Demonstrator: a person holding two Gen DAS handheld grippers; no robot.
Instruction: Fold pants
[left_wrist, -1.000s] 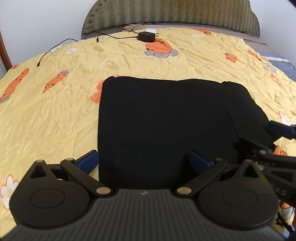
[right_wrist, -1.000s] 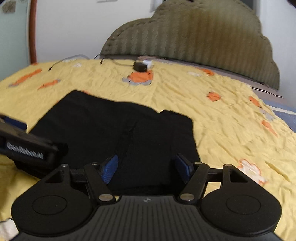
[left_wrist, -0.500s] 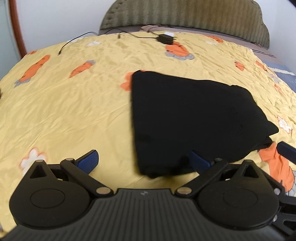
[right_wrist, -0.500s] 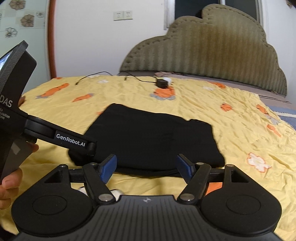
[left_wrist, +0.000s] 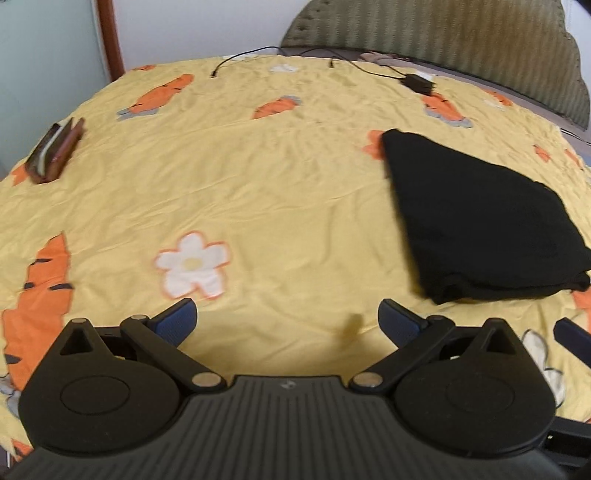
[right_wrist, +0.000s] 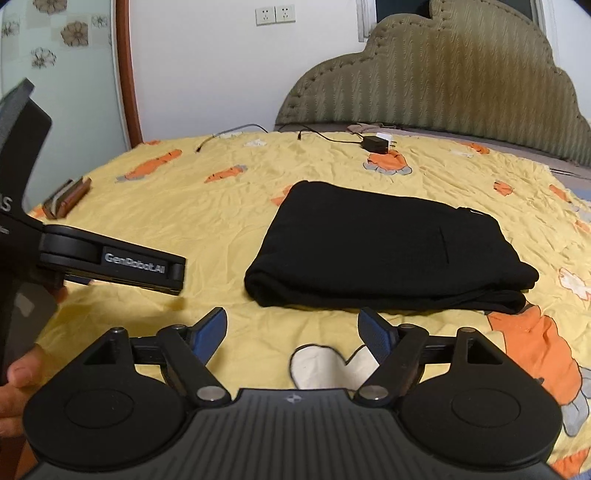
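Observation:
The black pants (right_wrist: 384, 251) lie folded into a flat rectangle on the yellow carrot-print bedspread (right_wrist: 221, 206). They also show at the right of the left wrist view (left_wrist: 484, 225). My right gripper (right_wrist: 293, 330) is open and empty, just in front of the near edge of the pants. My left gripper (left_wrist: 286, 323) is open and empty over bare bedspread, to the left of the pants. The left gripper's body (right_wrist: 110, 264) shows at the left of the right wrist view, held by a hand.
A brown wallet (left_wrist: 55, 149) lies near the bed's left edge. A black charger with cables (right_wrist: 375, 143) lies at the far side by the green padded headboard (right_wrist: 443, 81). The bedspread stretches wide to the left of the pants.
Both grippers have pulled back and up from the pants. The left gripper has swung left, so the pants now sit at its right. The pants lie still.

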